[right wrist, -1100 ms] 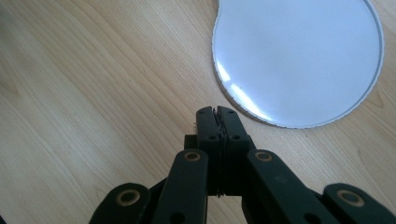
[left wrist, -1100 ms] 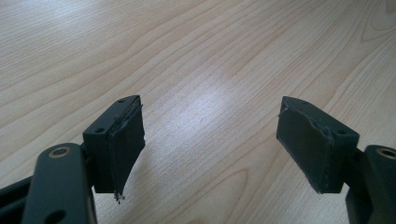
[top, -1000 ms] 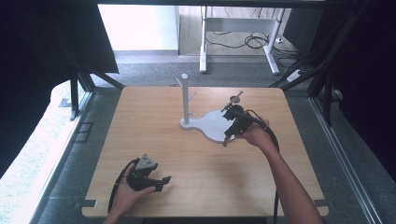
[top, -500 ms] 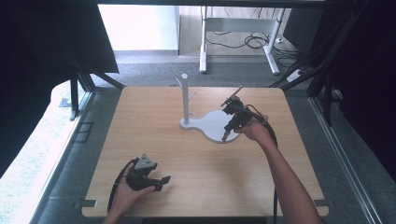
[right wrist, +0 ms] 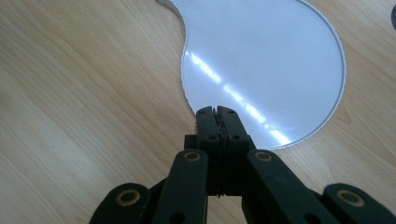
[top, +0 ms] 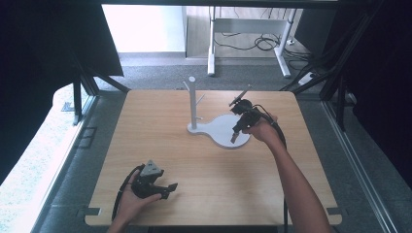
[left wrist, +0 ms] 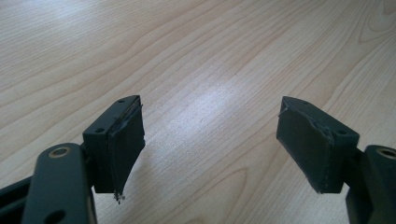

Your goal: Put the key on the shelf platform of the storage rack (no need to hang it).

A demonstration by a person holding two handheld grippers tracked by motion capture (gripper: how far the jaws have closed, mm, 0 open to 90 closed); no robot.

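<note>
1. The right gripper [top: 235, 135] hangs over the round white base [top: 221, 131] of the pegged stand [top: 193, 104], its jaws pressed together with nothing between them.
2. The stand sits on the far half of the wooden table [top: 160, 121].
3. The left gripper [top: 170, 188] rests at the near edge, jaws spread wide, empty.

White stand base [right wrist: 261, 60] cut off by the top edge in the right gripper view; post [top: 192, 102] pegs too small to make out; small dark thing at that view's top right corner unidentifiable
</note>
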